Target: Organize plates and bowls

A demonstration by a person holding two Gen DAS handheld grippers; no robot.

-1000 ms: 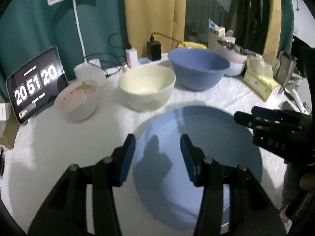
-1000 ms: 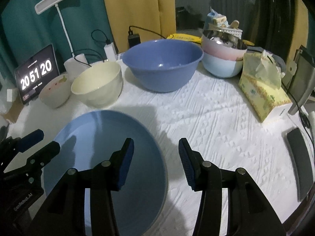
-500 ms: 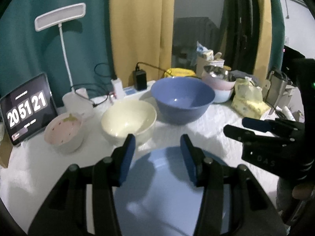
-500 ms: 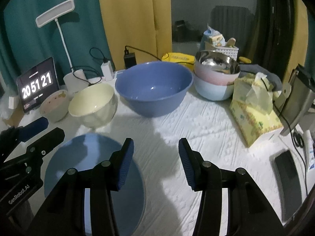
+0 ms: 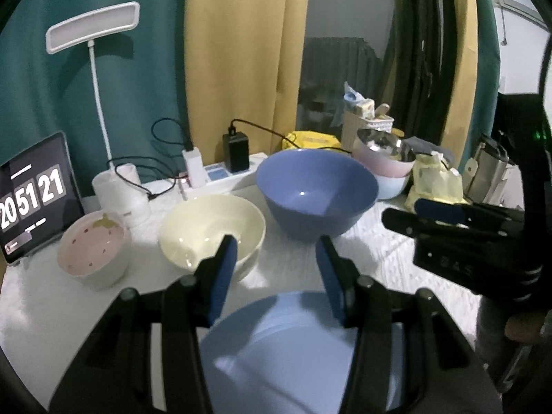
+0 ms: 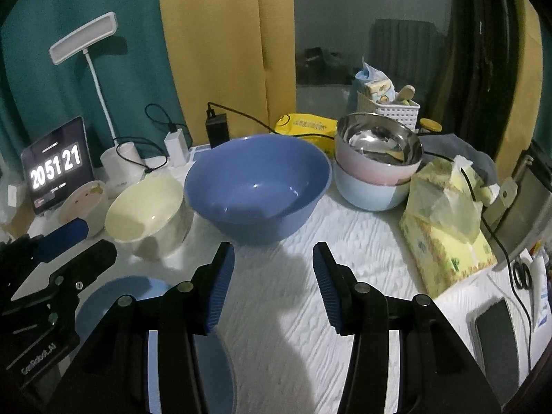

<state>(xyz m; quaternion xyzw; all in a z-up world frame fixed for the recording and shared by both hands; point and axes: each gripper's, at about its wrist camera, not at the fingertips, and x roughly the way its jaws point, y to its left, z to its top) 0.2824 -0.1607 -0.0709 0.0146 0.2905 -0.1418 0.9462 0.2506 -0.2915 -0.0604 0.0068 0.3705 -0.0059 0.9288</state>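
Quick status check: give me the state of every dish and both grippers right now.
left gripper: open, holding nothing
right gripper: open, holding nothing
blue plate: flat on the table, empty
cream bowl: upright, empty
large blue bowl: upright, empty
pink speckled bowl: upright
steel bowl: nested atop the pink and pale blue bowls

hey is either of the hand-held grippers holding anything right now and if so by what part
Nothing is held. The left hand-held gripper and the right hand-held gripper both stand open above the table, with the blue plate lying flat below the left one, ungripped.
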